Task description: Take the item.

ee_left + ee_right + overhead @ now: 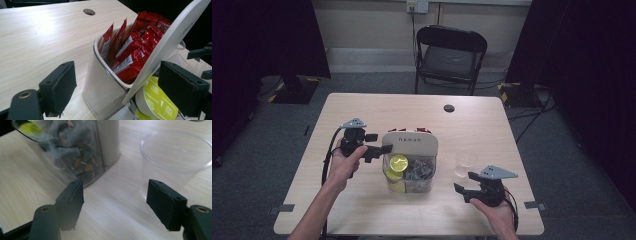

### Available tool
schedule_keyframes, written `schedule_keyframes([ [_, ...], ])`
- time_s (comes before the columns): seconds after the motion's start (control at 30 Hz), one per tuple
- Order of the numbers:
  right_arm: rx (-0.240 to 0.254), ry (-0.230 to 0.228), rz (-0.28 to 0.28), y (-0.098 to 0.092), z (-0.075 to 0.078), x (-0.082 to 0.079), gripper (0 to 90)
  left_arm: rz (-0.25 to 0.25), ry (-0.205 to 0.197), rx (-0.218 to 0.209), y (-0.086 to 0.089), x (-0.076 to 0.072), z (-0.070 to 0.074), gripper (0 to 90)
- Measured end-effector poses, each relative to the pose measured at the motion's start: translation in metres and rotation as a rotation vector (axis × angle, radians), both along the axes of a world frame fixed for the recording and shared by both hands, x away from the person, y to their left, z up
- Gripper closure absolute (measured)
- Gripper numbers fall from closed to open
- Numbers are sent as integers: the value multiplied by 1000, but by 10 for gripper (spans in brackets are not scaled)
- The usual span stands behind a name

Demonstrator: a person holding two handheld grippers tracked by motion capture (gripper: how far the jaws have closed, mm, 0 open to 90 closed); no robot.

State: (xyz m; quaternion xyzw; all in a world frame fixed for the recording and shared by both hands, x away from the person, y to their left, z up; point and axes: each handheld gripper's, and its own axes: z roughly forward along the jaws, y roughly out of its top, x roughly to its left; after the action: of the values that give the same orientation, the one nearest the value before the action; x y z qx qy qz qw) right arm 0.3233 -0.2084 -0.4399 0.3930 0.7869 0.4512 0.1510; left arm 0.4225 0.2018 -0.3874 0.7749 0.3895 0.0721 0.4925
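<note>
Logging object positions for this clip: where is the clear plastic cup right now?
In the high view the clear plastic cup stands upright on the table, right of the capsule container and just beyond the right gripper, apart from both.

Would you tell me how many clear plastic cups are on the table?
1: the clear plastic cup stands right of the capsule organiser, ahead of the right gripper.

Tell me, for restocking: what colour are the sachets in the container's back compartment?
Red sachets, with white barcode panels; clearest in the left gripper view.
</note>
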Motion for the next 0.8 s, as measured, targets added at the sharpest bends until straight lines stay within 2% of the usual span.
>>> schedule_keyframes([
  [0.43,68,-44,113,26,35,5,438,1,-1,0,0,0,0,149],
  [0.8,100,-42,193,54,45,12,493,-1,2,-7,-3,0,-1,150],
])
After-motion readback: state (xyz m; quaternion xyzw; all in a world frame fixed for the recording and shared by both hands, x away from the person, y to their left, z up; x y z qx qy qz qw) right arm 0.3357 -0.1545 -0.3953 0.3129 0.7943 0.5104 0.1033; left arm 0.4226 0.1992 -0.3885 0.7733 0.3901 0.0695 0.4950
